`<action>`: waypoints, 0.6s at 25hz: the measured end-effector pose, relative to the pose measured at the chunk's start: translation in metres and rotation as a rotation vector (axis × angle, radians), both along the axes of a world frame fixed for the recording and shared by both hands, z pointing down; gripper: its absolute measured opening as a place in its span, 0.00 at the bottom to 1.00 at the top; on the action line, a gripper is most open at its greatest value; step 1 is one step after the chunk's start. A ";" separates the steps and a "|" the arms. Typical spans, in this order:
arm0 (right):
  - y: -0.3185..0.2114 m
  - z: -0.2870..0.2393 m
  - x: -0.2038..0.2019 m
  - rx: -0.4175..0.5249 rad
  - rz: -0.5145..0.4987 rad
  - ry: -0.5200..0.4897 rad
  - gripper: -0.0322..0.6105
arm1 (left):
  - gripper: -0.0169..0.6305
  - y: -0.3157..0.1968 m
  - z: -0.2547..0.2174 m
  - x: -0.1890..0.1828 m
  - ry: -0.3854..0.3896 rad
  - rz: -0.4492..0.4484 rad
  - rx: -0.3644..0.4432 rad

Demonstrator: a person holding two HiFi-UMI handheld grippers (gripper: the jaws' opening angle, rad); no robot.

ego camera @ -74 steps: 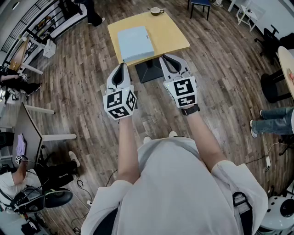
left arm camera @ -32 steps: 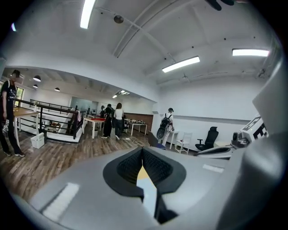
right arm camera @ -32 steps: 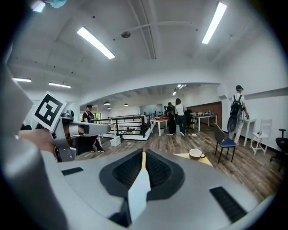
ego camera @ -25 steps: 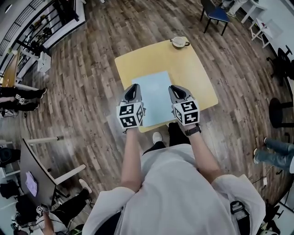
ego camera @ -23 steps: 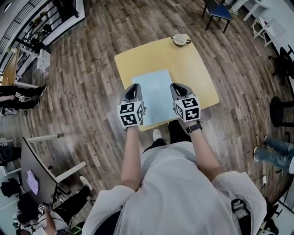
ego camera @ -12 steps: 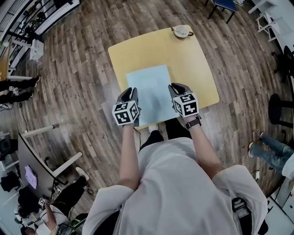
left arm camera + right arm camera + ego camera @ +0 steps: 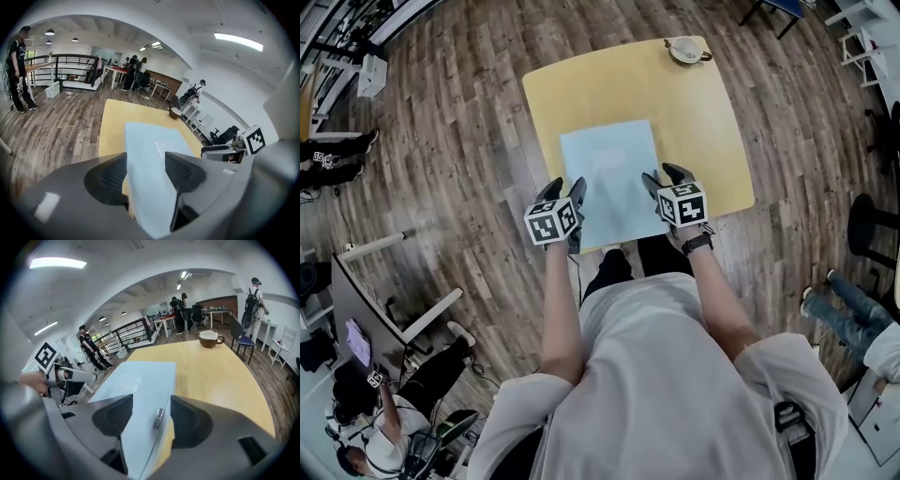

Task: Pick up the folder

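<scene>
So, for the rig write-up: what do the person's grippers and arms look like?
The left gripper and right gripper are light grey shells with dark ribbed pads, each carrying a white cube of black square markers. The sleeves are short and white; a dark band circles the right wrist. Both jaws are opening, the folder between them.

An open-plan office: far beyond the left tongs (image 7: 145, 171), people (image 7: 133, 72) stand at long desks (image 7: 115, 70); a black railing (image 7: 70, 61) left of them, swivel chair (image 7: 228, 135) right, plank floor (image 7: 51, 126).
</scene>
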State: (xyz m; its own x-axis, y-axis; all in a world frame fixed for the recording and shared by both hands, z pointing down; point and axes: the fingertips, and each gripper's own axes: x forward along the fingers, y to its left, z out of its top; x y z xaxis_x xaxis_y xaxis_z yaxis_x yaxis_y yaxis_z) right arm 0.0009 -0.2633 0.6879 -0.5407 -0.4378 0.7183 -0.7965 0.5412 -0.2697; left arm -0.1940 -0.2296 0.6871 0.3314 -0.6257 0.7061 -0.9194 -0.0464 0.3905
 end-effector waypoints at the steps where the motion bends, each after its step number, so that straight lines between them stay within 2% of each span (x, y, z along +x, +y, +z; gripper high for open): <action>1: 0.000 0.003 0.001 -0.012 0.010 -0.007 0.41 | 0.41 0.003 0.004 -0.001 0.010 -0.002 -0.015; 3: 0.000 0.009 0.001 -0.035 0.033 -0.030 0.44 | 0.46 0.007 0.013 -0.001 0.048 -0.016 -0.039; 5: -0.003 0.016 0.002 -0.066 0.069 -0.077 0.48 | 0.61 0.008 0.021 0.001 0.115 -0.046 -0.057; 7: -0.005 0.022 0.002 -0.103 0.116 -0.144 0.52 | 0.69 0.009 0.029 0.005 0.175 -0.064 -0.073; 10: -0.004 0.033 0.002 -0.157 0.152 -0.195 0.54 | 0.72 0.009 0.042 0.010 0.197 -0.054 -0.101; 15: 0.002 0.050 -0.005 -0.216 0.136 -0.214 0.55 | 0.72 0.006 0.057 0.015 0.225 -0.073 -0.132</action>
